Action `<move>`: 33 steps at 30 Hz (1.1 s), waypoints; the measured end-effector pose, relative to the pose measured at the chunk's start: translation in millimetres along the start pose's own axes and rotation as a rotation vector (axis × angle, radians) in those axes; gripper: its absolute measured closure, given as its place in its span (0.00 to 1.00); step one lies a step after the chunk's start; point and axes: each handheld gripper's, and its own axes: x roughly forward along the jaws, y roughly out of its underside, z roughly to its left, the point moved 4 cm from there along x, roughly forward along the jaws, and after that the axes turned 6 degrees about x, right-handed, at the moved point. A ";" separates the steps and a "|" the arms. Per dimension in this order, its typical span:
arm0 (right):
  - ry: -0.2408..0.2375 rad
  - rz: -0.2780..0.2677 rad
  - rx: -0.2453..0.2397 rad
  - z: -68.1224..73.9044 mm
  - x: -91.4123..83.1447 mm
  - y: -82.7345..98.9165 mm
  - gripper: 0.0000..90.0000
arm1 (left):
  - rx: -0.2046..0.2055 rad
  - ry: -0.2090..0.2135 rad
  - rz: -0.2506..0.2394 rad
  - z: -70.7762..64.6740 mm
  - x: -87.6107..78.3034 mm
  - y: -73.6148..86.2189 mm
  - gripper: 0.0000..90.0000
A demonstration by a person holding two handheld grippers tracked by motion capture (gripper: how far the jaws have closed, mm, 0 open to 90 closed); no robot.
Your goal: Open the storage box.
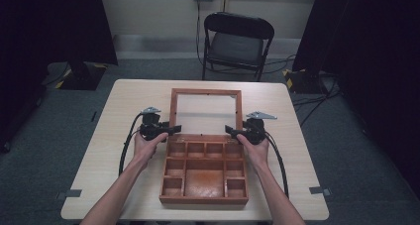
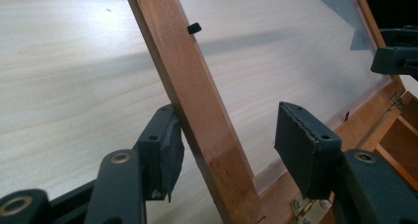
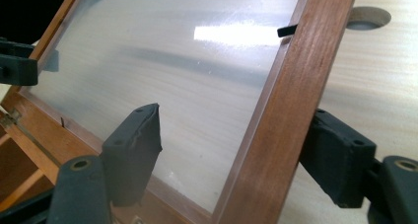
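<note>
1. A lab or recording studio – black curtains (image 1: 54,22) flank the bare wall.
2. Cables (image 1: 317,93) trail over grey carpet (image 1: 44,131).
3. A lone folding chair (image 1: 236,44) faces one plain table (image 1: 124,111) – nothing homely.

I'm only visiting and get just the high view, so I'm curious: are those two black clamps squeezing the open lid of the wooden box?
Observer: No. The left gripper straddles the lid's left rail, but its inner pad stands clear of the wood.
Operator: And the right one?
Observer: The right gripper straddles the right rail likewise, its inner pad hanging off over the glass.
Operator: What keeps the glass in?
Observer: A small black clip on each rail, by the look of it.
</note>
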 end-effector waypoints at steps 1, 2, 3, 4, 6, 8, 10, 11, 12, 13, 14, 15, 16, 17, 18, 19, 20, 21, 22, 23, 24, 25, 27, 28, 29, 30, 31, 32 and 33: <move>-0.007 0.004 0.016 -1.3 0.8 1.6 0.29 | -0.007 0.004 -0.001 0.8 0.3 0.8 0.49; -0.007 0.004 0.016 -1.3 0.8 1.6 0.29 | -0.008 0.007 0.000 1.7 0.7 1.7 0.49; -0.008 0.004 0.020 -2.2 1.6 2.2 0.29 | -0.017 0.010 -0.004 1.9 1.2 2.1 0.49; -0.011 0.004 0.024 -2.6 2.1 2.6 0.28 | -0.020 0.012 -0.001 2.3 1.2 2.6 0.49; -0.011 0.009 0.028 -2.5 2.5 2.7 0.28 | -0.017 0.010 0.000 2.3 1.0 2.7 0.48; -0.009 0.012 0.028 -2.4 2.4 2.6 0.28 | -0.013 0.009 0.002 2.4 1.0 2.7 0.48; -0.008 0.014 0.028 -2.4 2.4 2.7 0.28 | -0.013 0.010 0.004 2.3 0.9 3.0 0.48; -0.007 0.017 0.029 -2.6 2.6 3.1 0.27 | -0.016 0.005 0.000 2.3 1.7 3.3 0.48; -0.007 0.017 0.029 -2.6 2.6 3.1 0.27 | -0.016 0.005 0.000 2.3 1.7 3.3 0.48; -0.007 0.019 0.033 -2.6 2.6 3.3 0.27 | -0.021 0.008 0.003 2.2 1.6 3.5 0.48; -0.003 0.023 0.033 -2.9 2.8 3.9 0.27 | -0.022 0.007 0.008 2.3 1.7 3.7 0.47; -0.003 0.023 0.030 -3.0 2.9 4.1 0.26 | -0.023 0.007 0.010 2.4 1.7 3.9 0.47; -0.003 0.023 0.030 -3.0 2.9 4.1 0.26 | -0.023 0.007 0.010 2.4 1.7 3.9 0.47; -0.002 0.025 0.027 -3.1 2.9 4.2 0.26 | -0.025 0.011 0.012 2.7 1.8 4.3 0.47; -0.004 0.027 0.031 -3.3 3.1 4.4 0.26 | -0.025 0.011 0.012 3.0 1.9 4.5 0.47; -0.004 0.027 0.033 -4.0 3.4 4.9 0.26 | -0.030 0.013 0.009 3.3 2.3 4.9 0.47; -0.004 0.027 0.033 -4.0 3.4 4.9 0.26 | -0.030 0.013 0.009 3.3 2.3 4.9 0.47; -0.005 0.027 0.038 -4.2 3.8 5.3 0.26 | -0.034 0.015 0.008 3.4 2.4 5.2 0.47; -0.005 0.027 0.038 -4.2 3.8 5.3 0.26 | -0.036 0.015 0.009 3.6 2.5 5.3 0.47; -0.007 0.029 0.043 -4.2 3.9 5.5 0.26 | -0.036 0.014 0.009 3.5 2.5 5.4 0.47; -0.007 0.029 0.043 -4.2 3.9 5.5 0.26 | -0.036 0.013 0.010 3.5 2.5 5.4 0.47; -0.006 0.030 0.043 -4.2 3.9 5.4 0.26 | -0.036 0.013 0.011 3.5 2.4 5.3 0.47; -0.005 0.030 0.042 -4.2 3.9 5.4 0.26 | -0.037 0.014 0.012 3.6 2.4 5.4 0.47; -0.006 0.032 0.044 -4.3 4.0 5.6 0.26 | -0.041 0.019 0.013 4.0 2.9 5.7 0.46; -0.006 0.032 0.044 -4.3 4.0 5.6 0.26 | -0.041 0.019 0.013 4.0 2.9 5.7 0.46; -0.007 0.034 0.045 -4.6 4.1 5.8 0.26 | -0.046 0.022 0.018 4.2 2.9 6.0 0.46; -0.007 0.039 0.052 -5.0 4.4 6.1 0.26 | -0.047 0.019 0.021 4.6 3.2 6.4 0.46; -0.012 0.045 0.061 -5.7 4.8 6.8 0.25 | -0.050 0.023 0.026 4.9 3.2 7.0 0.46; -0.013 0.048 0.066 -6.0 4.9 7.1 0.25 | -0.050 0.023 0.026 4.9 3.2 7.0 0.45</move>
